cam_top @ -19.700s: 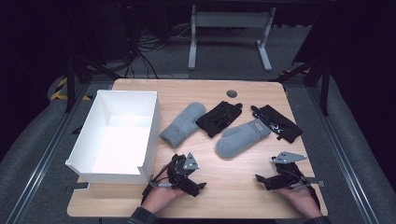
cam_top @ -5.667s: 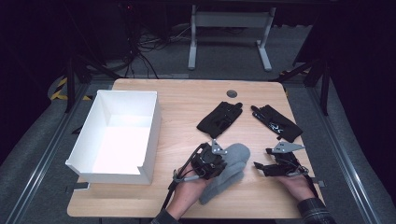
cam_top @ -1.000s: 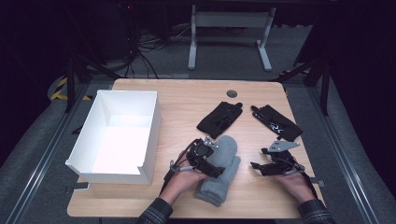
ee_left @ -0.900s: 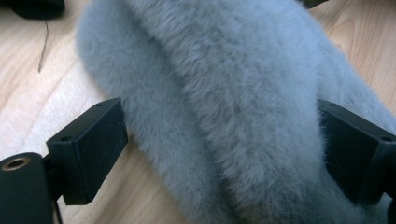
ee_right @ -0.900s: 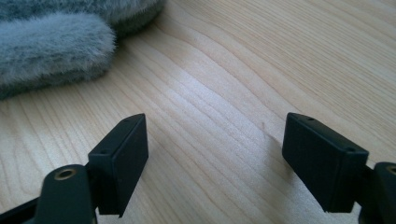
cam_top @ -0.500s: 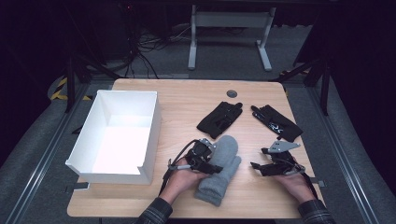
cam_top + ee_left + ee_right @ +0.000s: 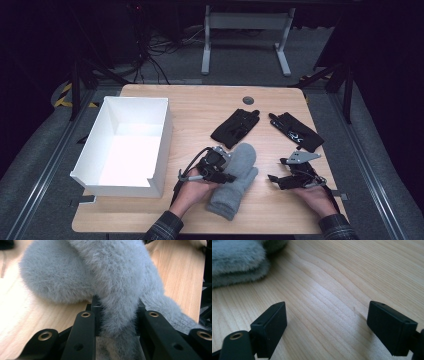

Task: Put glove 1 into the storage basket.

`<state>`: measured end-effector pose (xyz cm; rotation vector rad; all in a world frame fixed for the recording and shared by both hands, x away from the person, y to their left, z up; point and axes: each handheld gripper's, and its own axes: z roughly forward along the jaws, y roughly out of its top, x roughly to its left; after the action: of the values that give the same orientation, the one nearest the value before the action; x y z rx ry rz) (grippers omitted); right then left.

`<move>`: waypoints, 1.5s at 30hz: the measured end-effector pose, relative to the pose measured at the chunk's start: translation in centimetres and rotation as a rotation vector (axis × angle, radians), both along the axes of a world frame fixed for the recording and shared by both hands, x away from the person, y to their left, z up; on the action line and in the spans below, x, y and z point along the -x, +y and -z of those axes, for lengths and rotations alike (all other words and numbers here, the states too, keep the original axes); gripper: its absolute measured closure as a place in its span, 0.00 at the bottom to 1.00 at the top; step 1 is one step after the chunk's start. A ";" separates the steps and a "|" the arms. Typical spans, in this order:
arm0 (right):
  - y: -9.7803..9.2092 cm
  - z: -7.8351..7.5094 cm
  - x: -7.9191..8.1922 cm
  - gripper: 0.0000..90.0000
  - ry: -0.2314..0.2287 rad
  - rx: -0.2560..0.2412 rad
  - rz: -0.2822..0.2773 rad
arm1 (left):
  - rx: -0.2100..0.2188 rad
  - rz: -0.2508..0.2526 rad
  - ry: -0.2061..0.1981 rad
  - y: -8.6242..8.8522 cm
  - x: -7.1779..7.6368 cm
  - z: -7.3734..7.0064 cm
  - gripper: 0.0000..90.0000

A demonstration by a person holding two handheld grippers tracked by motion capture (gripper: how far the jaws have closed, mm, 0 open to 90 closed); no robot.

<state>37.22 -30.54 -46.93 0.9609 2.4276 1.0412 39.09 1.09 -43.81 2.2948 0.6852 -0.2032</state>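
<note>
— Our left claw (image 7: 226,176) is pinching the grey mittens (image 7: 235,180); in the left gripper view we see a fold of grey fleece (image 7: 120,312) squeezed between the two black jaws.

— And the right claw (image 7: 274,179)?

— Spread wide, with bare wood of the worktop (image 7: 332,297) between its jaws. It sits just right of the mittens, apart from them; in the right gripper view we see two grey layers (image 7: 237,262) stacked at the upper left.

— Where do the mittens lie?

— Near the front middle of the worktop (image 7: 200,105), one on top of the other, running diagonally from the near edge up toward the centre.

— What about the white box (image 7: 95,150)?

— It stands at the left of the worktop, open at the top, and we see nothing inside it.

— And our hands?

— Our left hand (image 7: 192,187) reaches in from the bottom, its claw pointing right into the mittens. Our right hand (image 7: 312,192) rests low on the worktop, its claw pointing left. Two black gloves (image 7: 235,127) (image 7: 295,131) lie farther back, well apart from both claws.
</note>
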 end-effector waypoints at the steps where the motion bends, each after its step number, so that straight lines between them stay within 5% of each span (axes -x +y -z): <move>1: 0.0 0.0 0.0 0.19 0.000 0.000 0.000 | 0.012 -0.007 -0.004 0.3 0.0 -0.4 0.82; 18: 0.0 0.0 0.0 0.19 0.000 0.000 0.004 | 0.080 -0.062 -0.088 2.5 0.5 -5.4 0.82; 45: 0.0 0.0 0.0 0.19 0.000 0.001 0.007 | 0.126 -0.135 -0.199 8.5 -0.3 -16.5 0.82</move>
<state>37.18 -30.51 -46.92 0.9687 2.4225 1.0374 39.34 9.58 -27.33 2.1051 0.7001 0.0435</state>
